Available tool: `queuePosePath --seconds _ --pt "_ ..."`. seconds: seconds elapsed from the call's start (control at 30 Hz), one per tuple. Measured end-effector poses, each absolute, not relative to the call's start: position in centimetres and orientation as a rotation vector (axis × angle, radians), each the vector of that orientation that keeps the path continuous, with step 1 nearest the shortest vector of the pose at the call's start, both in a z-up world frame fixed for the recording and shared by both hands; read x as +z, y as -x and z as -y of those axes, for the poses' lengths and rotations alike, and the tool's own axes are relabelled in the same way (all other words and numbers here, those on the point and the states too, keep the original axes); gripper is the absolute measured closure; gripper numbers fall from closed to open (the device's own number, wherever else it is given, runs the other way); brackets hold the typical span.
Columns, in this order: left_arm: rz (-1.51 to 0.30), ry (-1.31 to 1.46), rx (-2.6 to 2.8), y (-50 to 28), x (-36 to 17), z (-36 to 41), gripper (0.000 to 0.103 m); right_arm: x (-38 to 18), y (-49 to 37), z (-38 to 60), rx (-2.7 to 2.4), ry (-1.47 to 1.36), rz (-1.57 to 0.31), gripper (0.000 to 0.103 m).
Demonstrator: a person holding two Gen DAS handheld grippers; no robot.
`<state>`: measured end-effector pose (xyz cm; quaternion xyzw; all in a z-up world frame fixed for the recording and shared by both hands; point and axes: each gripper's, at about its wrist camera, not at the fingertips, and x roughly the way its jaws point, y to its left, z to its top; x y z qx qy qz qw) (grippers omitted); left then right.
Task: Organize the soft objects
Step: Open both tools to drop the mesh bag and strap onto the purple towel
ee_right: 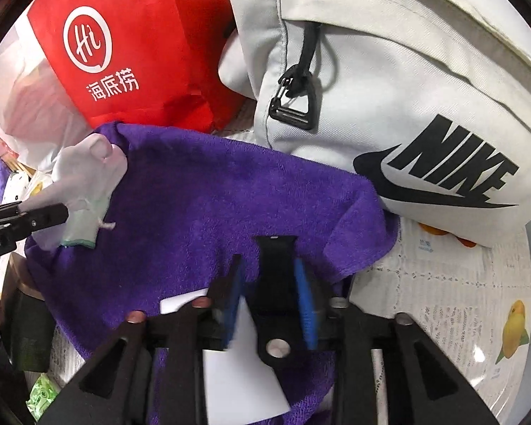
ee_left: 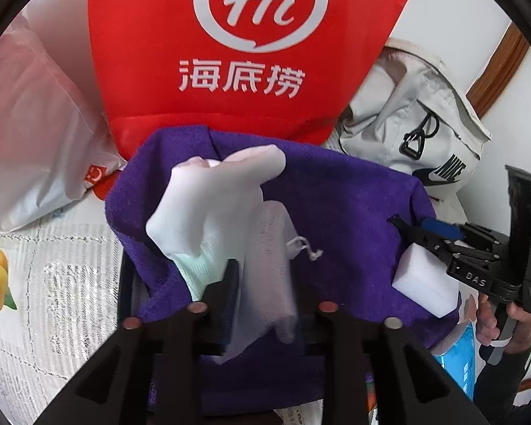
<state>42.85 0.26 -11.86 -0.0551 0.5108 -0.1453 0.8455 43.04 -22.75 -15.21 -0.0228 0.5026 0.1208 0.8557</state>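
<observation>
Lace-clothed desk, purple towel spread across it, red bag and Nike bag behind. Left hand-held gripper released, glove and mesh pouch loose between its jaws, over the towel. Right hand-held gripper likewise released, sponge against one pad only, at the towel's near edge. Probably the set-down step: lift both straight up, clear of the fabric, without snagging the pouch string or dragging the towel.
</observation>
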Motion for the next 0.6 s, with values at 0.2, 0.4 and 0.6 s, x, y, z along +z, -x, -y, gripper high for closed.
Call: queuePosePath --seconds 0.2,0.4,0.6 --pt "-1.088 0.136 -0.322 -42.1 -11.5 0.4 0.038 -13.2 -41.2 23.2 0.281 0.059 -1.009 0.046" --pt "-1.071 0.101 -0.297 -40.4 -10.1 1.1 0.03 -11.7 -39.2 23.2 0.283 0.07 -0.987 0.045" --pt "-1.046 0.099 -0.29 -38.9 -8.6 0.7 0.027 -10.0 -37.0 22.8 0.276 0.081 -0.963 0.045"
